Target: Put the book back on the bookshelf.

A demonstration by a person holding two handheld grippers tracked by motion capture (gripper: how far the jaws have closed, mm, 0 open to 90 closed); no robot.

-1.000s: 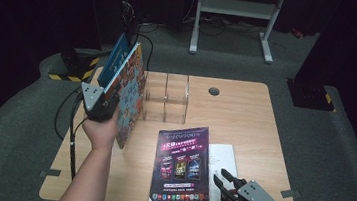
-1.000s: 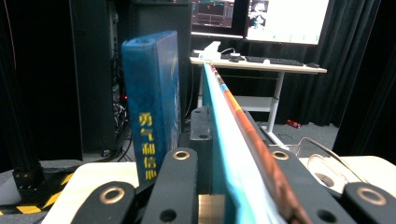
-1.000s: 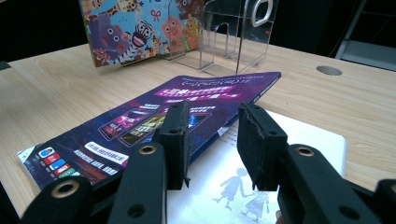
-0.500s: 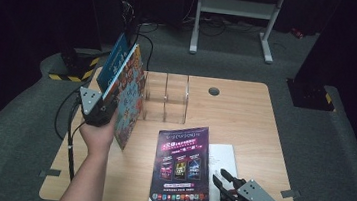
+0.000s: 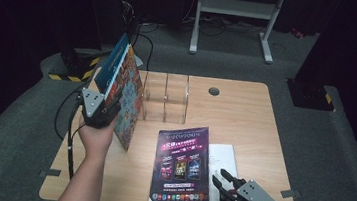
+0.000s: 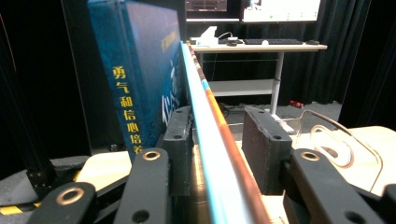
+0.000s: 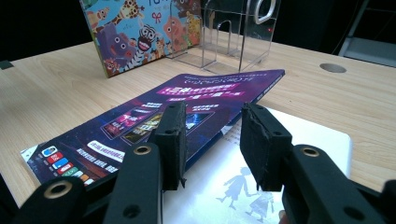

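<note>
Left gripper: the black jaws have just been opening. In the left gripper view a thin picture book with cartoon animals on its cover passes edge-on between the pads. The left pad lies against or just beside its face; the right pad stands apart from it, with a gap showing. So the pads are spread and do not pinch the book.

Just beyond the left pad, on its outer side, stands a thicker blue hardcover book with yellow characters down its spine; it leans against the thin one. In the high view both books stand tilted on edge at the table's left margin, and the left gripper sits at their near lower corner.

Farther out past the right pad: a clear acrylic divider rack, beside the books and apart from them.

Right gripper: jaws partly spread, nothing between the pads. They hover low over two flat items. Under the left pad lies a dark purple glossy magazine. Under the right pad lies a white booklet with grey silhouette figures, partly tucked below the magazine's edge. I cannot tell whether the tips touch the paper.

Farther ahead of these fingers: the same rack and the cartoon cover, both well apart. All rest on the light wooden table; the right gripper is at its near right edge.
</note>
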